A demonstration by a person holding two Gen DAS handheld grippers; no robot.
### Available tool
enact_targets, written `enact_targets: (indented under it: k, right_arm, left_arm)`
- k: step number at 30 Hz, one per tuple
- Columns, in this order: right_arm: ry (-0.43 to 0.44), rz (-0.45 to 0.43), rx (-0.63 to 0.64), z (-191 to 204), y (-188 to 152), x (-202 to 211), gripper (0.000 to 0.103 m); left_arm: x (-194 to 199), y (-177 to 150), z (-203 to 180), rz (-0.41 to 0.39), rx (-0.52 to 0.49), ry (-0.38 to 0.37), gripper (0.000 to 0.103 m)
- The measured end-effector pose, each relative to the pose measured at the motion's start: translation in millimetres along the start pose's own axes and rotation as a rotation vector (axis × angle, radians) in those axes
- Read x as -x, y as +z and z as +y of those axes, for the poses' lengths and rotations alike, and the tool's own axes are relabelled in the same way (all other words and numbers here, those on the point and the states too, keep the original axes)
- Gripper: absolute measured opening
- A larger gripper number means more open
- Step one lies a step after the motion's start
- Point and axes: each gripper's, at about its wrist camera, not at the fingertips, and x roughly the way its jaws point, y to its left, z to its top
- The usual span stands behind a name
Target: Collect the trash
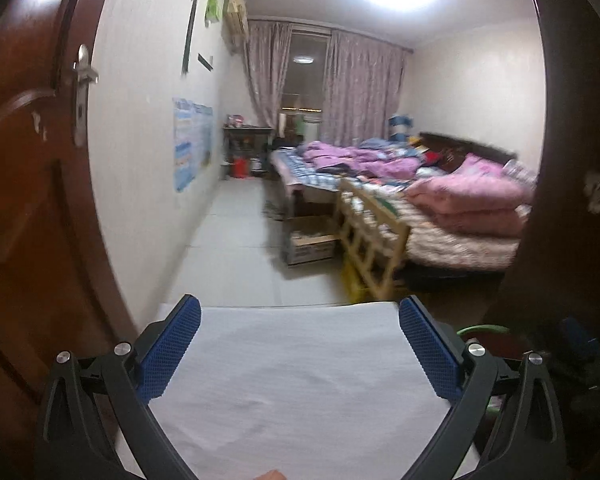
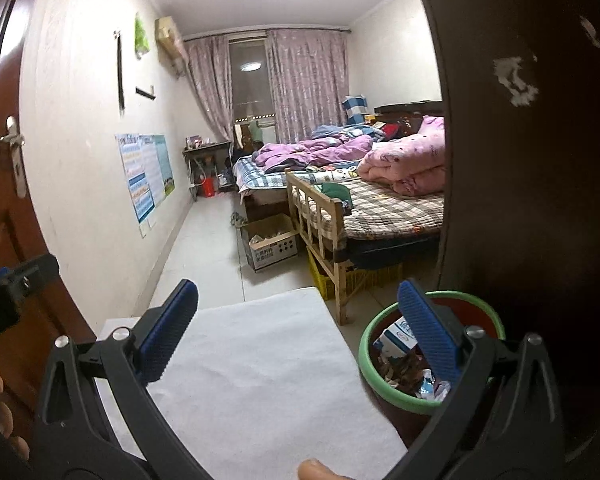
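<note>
You stand at a bedroom doorway, above a white worktop (image 2: 260, 360). Just right of the worktop sits the bin (image 2: 428, 360), trash already inside, close by so drops are short. Your left claw (image 1: 300, 344) and right claw (image 2: 300, 332) both gape wide, holding nothing, levelled toward the bed (image 2: 380, 208), likely scanning for more.

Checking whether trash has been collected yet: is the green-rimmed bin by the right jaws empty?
No. The bin holds a white-and-blue carton and crumpled wrappers.
</note>
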Motion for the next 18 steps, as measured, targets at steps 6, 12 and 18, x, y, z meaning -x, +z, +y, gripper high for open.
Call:
enact_targets:
  k: [6,12,18]
  right_arm:
    - [0.004,0.002,0.049,11,-2,9,0.099]
    - [0.010,0.007,0.070,17,-2,9,0.099]
    - [0.008,0.022,0.063,18,-4,8,0.099]
  left_arm:
    - [3,-1,7,-0.013,-0.005,0.011,0.095]
    - [2,-2,8,-0.009,-0.005,0.015,0.095]
    - [2,-3,8,-0.010,-0.014,0.020,0.095]
